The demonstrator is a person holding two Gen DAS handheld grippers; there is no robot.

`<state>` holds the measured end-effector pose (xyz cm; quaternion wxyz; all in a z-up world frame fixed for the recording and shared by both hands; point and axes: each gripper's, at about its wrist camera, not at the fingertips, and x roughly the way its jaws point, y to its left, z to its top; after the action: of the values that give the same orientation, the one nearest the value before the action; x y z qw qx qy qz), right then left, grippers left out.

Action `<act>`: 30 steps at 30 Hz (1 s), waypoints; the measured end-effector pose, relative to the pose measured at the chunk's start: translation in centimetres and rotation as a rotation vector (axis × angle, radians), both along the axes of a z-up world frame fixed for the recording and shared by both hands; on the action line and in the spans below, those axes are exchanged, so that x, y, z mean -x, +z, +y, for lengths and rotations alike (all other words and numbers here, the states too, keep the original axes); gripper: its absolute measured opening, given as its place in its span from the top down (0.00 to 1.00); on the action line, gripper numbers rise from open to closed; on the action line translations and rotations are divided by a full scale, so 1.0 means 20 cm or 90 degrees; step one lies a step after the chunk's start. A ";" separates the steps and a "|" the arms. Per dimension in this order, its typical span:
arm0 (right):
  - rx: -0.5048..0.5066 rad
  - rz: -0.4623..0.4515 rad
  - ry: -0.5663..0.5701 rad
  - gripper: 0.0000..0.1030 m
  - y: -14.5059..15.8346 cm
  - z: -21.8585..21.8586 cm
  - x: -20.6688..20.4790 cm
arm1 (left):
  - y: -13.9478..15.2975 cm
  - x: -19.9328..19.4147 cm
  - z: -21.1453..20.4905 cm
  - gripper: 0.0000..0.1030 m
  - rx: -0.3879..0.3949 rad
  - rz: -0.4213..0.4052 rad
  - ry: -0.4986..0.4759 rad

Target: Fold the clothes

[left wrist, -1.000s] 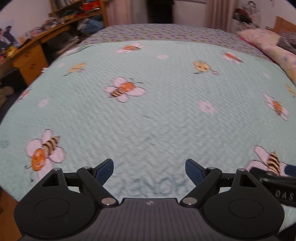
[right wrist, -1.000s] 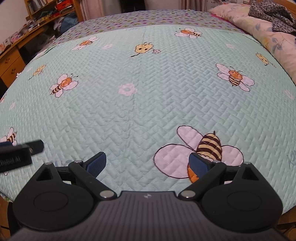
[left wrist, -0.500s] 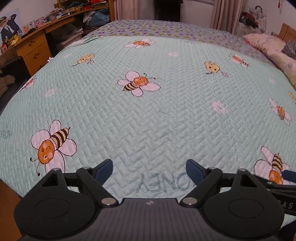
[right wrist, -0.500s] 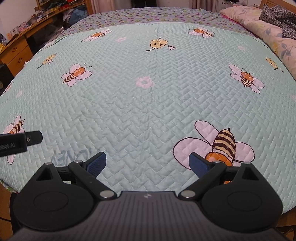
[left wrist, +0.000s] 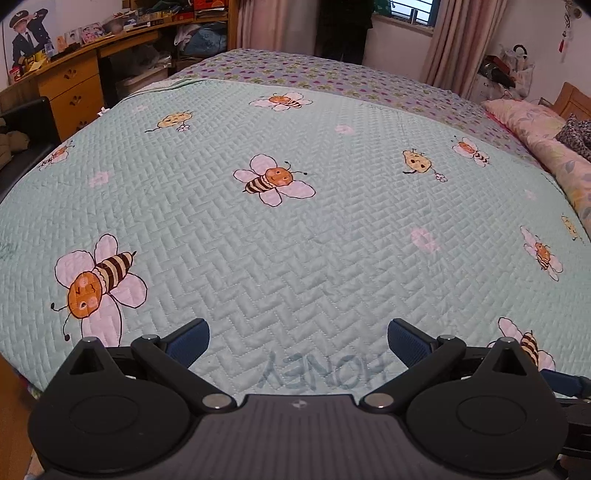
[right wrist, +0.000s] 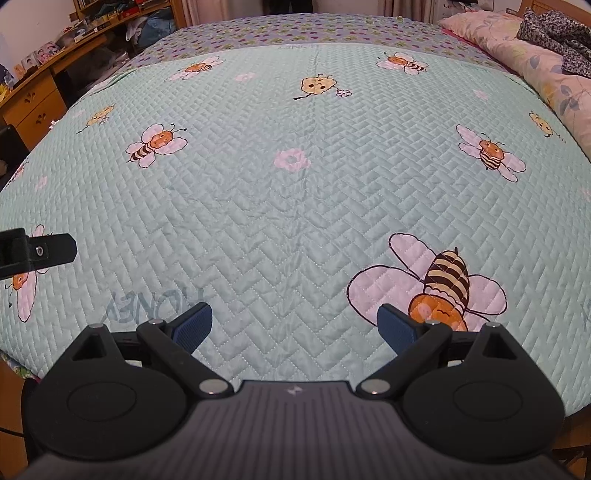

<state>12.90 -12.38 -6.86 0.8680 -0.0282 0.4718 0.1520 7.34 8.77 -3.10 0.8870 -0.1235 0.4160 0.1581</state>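
Clothes lie nowhere on the quilt (left wrist: 295, 240), so left gripper (left wrist: 297, 341), jaws just widened, and right gripper (right wrist: 293, 325) hover agape and empty, likely awaiting a garment.

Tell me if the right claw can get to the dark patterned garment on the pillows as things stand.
Probably not without moving. The right claw, open and empty, hovers over the near edge of the bee quilt; the dark patterned garment lies at the far right corner on the pillows. Nothing blocks the way across.

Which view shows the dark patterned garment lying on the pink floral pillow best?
The right wrist view: the dark patterned garment spreads across the pink floral pillow at top right. The left wrist view catches only a sliver at its right edge.
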 end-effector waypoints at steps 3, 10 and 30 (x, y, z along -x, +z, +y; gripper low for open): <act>-0.002 0.005 0.001 0.07 -0.01 0.00 0.00 | 0.01 0.01 -0.01 0.01 -0.007 -0.006 0.002; -0.001 0.011 0.002 0.07 -0.02 0.00 -0.01 | 0.03 0.02 -0.05 0.00 -0.031 -0.016 -0.009; -0.002 0.025 -0.021 0.07 -0.06 -0.09 -0.01 | 0.17 0.15 -0.34 0.00 -0.122 -0.119 -0.118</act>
<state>13.11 -14.18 -7.98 0.8612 -0.0164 0.4887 0.1391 4.25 1.90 0.39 0.9404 -0.0135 0.3239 0.1026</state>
